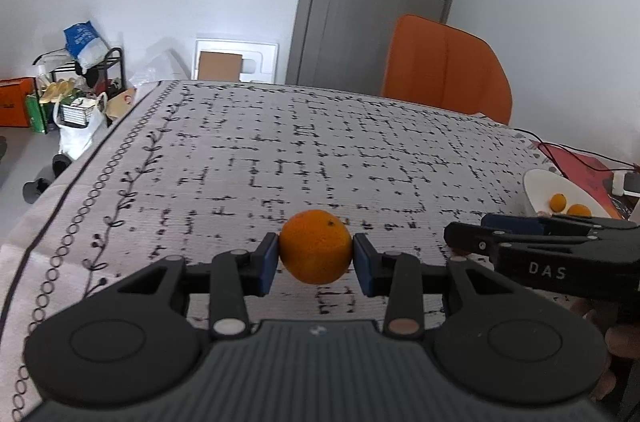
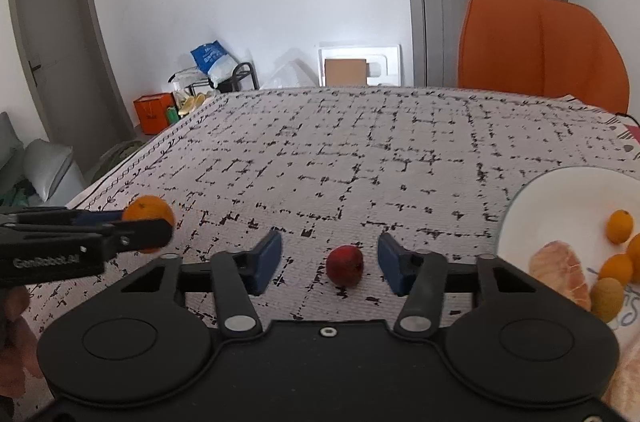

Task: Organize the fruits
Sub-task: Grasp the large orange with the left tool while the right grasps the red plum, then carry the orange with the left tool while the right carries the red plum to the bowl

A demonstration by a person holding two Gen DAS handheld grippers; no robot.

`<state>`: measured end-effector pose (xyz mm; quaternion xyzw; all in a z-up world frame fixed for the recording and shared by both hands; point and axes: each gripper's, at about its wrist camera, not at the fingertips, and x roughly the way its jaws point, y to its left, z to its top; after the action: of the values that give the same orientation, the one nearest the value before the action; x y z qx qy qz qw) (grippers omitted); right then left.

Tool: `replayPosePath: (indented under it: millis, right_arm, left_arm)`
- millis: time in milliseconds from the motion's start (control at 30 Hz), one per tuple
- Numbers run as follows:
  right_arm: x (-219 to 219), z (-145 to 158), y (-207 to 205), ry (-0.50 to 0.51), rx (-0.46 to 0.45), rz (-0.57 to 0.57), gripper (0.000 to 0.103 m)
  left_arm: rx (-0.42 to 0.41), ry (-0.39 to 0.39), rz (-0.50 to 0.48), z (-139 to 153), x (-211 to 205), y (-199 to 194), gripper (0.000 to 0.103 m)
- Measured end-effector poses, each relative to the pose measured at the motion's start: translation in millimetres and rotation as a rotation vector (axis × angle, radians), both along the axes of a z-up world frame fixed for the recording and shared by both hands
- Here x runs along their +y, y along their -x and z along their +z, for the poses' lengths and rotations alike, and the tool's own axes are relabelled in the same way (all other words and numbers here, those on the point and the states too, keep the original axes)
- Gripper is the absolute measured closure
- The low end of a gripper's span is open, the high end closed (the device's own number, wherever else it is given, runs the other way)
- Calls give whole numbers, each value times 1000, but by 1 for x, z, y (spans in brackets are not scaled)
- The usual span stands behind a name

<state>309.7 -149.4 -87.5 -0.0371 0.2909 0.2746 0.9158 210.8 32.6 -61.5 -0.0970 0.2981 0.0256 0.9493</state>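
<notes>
My left gripper (image 1: 315, 258) is shut on an orange (image 1: 315, 247) and holds it over the patterned tablecloth; it also shows at the left of the right wrist view (image 2: 149, 218). My right gripper (image 2: 330, 260) is open, with a small red fruit (image 2: 344, 265) lying on the cloth between its blue pads, touching neither. The right gripper shows side-on in the left wrist view (image 1: 472, 240). A white plate (image 2: 552, 198) at the right holds small oranges (image 2: 619, 225), a peeled citrus piece (image 2: 560, 272) and a yellowish fruit (image 2: 607, 298). The plate also shows in the left wrist view (image 1: 540, 182).
An orange chair (image 2: 540, 46) stands behind the table's far right edge. The table's left edge (image 1: 80, 178) drops to a floor with bags and a rack (image 1: 80, 82). Red cloth and cables (image 1: 580, 162) lie beyond the plate.
</notes>
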Motion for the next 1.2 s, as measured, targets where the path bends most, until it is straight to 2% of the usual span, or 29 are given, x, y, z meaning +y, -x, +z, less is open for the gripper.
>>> replayPosePath:
  millis: [67,167,433,700,1200]
  right_arm:
    - [4,-4,-2,16,10,-2,61]
    - [10,-11,-5,55,26,-1,83]
    - [-3,2,7,6,-18,-8,83]
    - [-33,23,17,-37,-71,-67,83]
    - [-90,28,28,-63,-106,-189,83]
  left_arm:
    - [-8,2,11,1,3,3,64]
    - [-15,-2,27,2,7,6,64]
    - [-13,6,21,1,3,6,64]
    - [-33,11,-38,5,-20,1,64]
    - [-60,6,-134,13,-61,-9,64]
